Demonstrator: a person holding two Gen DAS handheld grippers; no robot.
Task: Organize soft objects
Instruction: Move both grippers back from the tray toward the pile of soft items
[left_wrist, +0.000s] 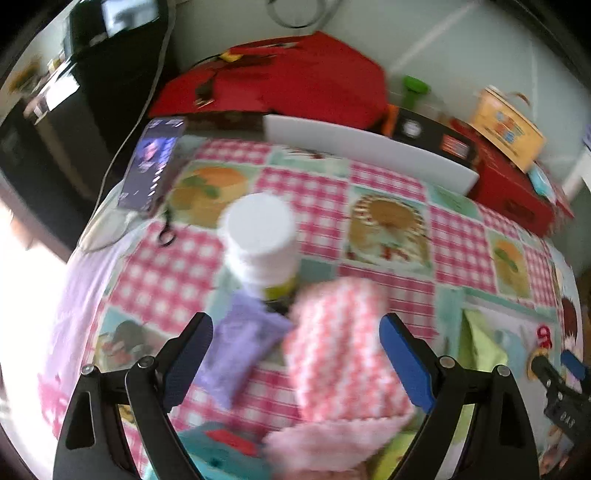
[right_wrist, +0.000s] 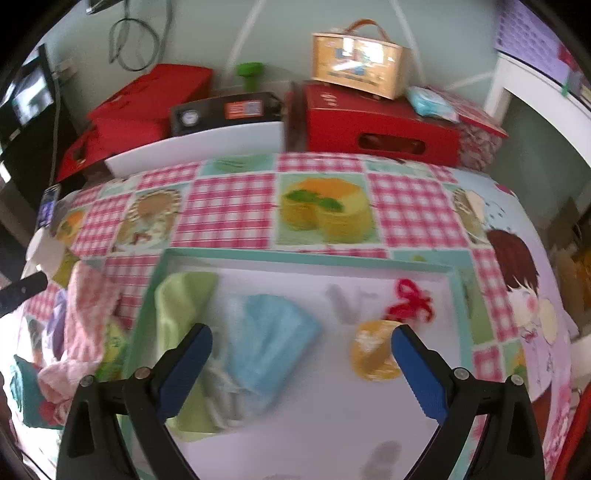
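Note:
My left gripper (left_wrist: 295, 354) is open over a pink-and-white knitted cloth (left_wrist: 340, 354) that lies between its fingers on the checked tablecloth. A purple soft pouch (left_wrist: 240, 350) lies by the left finger. My right gripper (right_wrist: 301, 354) is open above a shallow teal-rimmed tray (right_wrist: 310, 256). In the tray lie a green cloth (right_wrist: 177, 299), a light blue cloth (right_wrist: 269, 339), a yellow round pad (right_wrist: 373, 354) and a red yarn bow (right_wrist: 410, 302). The pink cloth also shows in the right wrist view (right_wrist: 85, 317), left of the tray.
A white-capped bottle (left_wrist: 262, 240) stands just behind the pink cloth. A phone (left_wrist: 151, 166) lies at the table's far left. A white board (left_wrist: 369, 147), red boxes (right_wrist: 380, 125), a black box (right_wrist: 225, 110) and a small yellow case (right_wrist: 358, 59) line the back.

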